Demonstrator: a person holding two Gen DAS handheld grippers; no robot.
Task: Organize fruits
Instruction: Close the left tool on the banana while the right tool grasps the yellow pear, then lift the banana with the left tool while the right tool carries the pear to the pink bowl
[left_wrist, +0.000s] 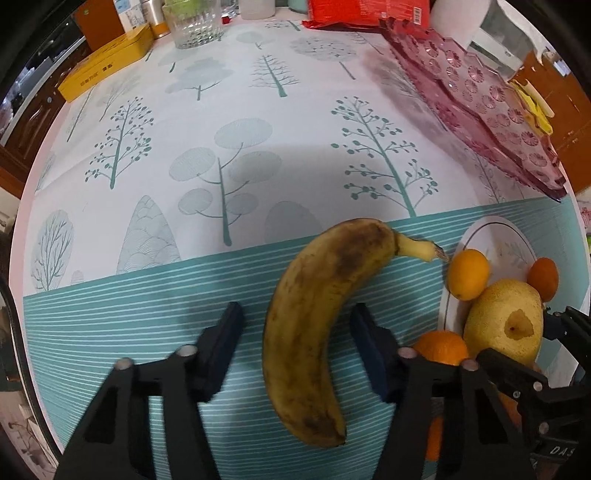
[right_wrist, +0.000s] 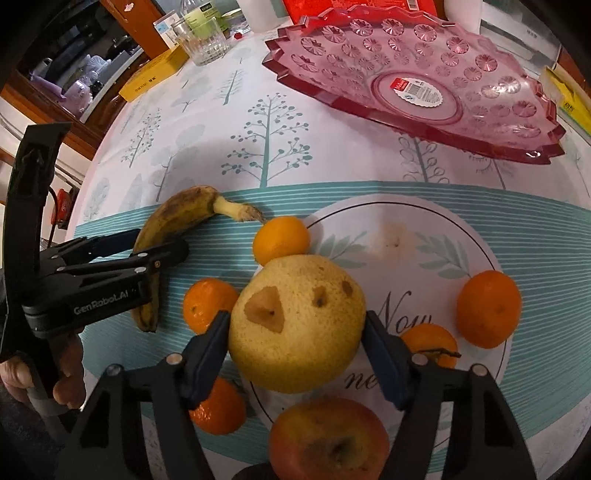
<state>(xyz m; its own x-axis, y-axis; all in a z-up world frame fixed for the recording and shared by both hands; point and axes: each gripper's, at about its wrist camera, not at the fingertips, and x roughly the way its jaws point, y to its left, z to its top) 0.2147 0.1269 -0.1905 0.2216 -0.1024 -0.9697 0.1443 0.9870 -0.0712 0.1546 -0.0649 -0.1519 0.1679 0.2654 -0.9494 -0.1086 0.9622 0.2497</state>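
A spotted yellow banana (left_wrist: 314, 321) lies on the striped tablecloth, its stem toward the white plate (right_wrist: 461, 236). My left gripper (left_wrist: 295, 332) straddles its middle from above; a strip of cloth still shows between the left pad and the peel. On the plate sits a large yellow fruit (right_wrist: 299, 321) with brown scars. My right gripper (right_wrist: 295, 325) has both blue pads against the fruit's sides. Small oranges (right_wrist: 280, 240) ring the fruit, and a red apple (right_wrist: 328, 439) lies nearest the camera. The left gripper (right_wrist: 160, 242) also shows over the banana in the right wrist view.
A pink cut-glass dish (right_wrist: 332, 55) stands on the far right of the table. A glass tumbler (left_wrist: 194, 22), a yellow box (left_wrist: 107, 62) and a red packet (left_wrist: 365, 13) line the far edge. A hand (right_wrist: 66, 373) holds the left tool.
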